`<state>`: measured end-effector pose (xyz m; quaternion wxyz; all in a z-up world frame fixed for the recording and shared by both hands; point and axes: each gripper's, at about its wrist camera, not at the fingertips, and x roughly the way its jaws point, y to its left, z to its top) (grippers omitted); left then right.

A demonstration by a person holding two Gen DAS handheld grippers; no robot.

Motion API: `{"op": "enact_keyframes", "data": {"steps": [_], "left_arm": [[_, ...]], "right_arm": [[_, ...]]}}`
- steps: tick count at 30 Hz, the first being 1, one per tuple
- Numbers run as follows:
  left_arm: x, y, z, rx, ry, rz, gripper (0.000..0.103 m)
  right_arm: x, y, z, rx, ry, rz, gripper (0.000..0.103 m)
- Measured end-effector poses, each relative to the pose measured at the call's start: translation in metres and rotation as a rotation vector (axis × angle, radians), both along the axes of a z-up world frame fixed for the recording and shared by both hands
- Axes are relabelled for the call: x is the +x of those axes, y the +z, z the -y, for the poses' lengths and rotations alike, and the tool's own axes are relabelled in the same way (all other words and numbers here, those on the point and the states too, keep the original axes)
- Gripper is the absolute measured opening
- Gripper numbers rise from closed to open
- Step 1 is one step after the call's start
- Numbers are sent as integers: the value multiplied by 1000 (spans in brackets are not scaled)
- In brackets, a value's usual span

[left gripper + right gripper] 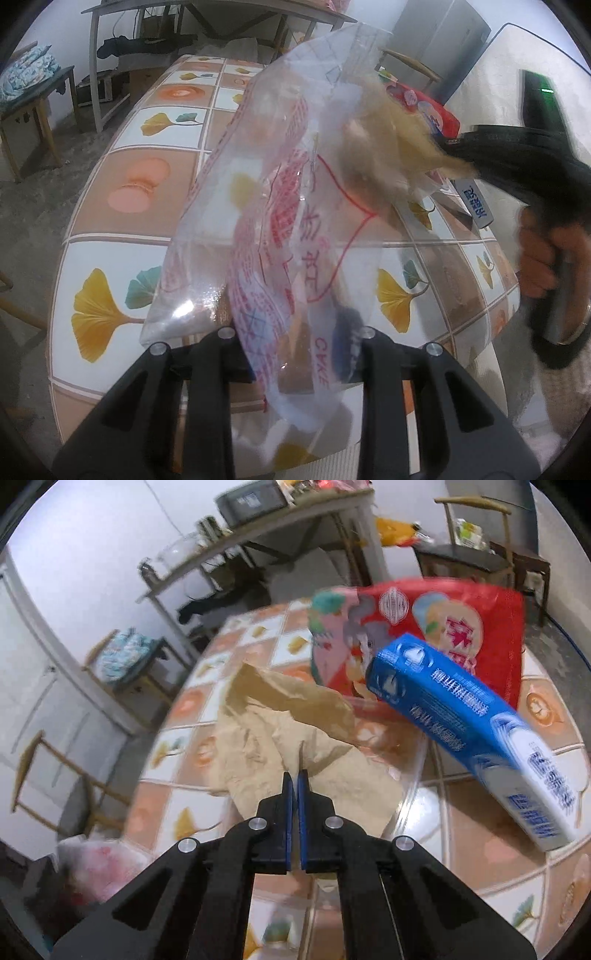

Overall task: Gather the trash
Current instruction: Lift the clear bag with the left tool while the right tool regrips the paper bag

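left hand-held gripper (295, 354) grips bag (280, 206), held up as receptacle | right hand-held gripper (297, 779) clenched on brown paper (295, 734), lower centre, for bagging

Left half of the tiled table (122, 177) lies open; the clear plastic bag (280, 206), blue carton (469, 731) and red packet (436, 627) crowd the right.

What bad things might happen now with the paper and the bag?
The right gripper pinches only a thin edge of the brown paper, so the paper might slip out or tear. The clear plastic bag in the left gripper hangs floppy, and its mouth may not be open enough for the paper. The blue carton lies close by and could get knocked.
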<state>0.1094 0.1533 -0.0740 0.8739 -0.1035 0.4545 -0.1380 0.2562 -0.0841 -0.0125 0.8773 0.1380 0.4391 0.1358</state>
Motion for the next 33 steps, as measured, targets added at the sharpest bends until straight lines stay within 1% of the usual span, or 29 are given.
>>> {"op": "enact_keyframes", "data": {"steps": [2,5,8,10,14,16,18,21,25,28,30,33], "left_arm": [[-2,1,2,9,5,2,27],[-2,1,3,16,13,5,27],[-3,2,4,19,26,2,26],[-3,3,5,16,36,-5,26],[-1,6,7,16,39,-15,25],[-1,8,10,11,30,-15,25],[-1,10,16,15,18,-12,24],[0,13,26,4,0,-7,24],[3,15,41,-6,-29,-7,24],[4,16,52,-3,-54,-9,24],[5,16,58,3,-67,-9,24],[7,17,60,2,-72,-9,24]], "right_arm": [[-18,19,11,31,23,40,3],[-52,50,28,36,55,123,3],[-86,78,47,-11,68,220,3],[-109,94,61,-32,61,263,3],[-154,119,91,-50,39,323,3],[-172,126,101,-68,33,338,3],[-188,130,109,-126,26,340,3],[-205,121,115,-213,45,302,3],[-216,90,110,-314,104,200,3],[-217,68,99,-329,147,149,3],[-209,53,94,-310,165,119,3],[-183,33,93,-285,151,85,3]]}}
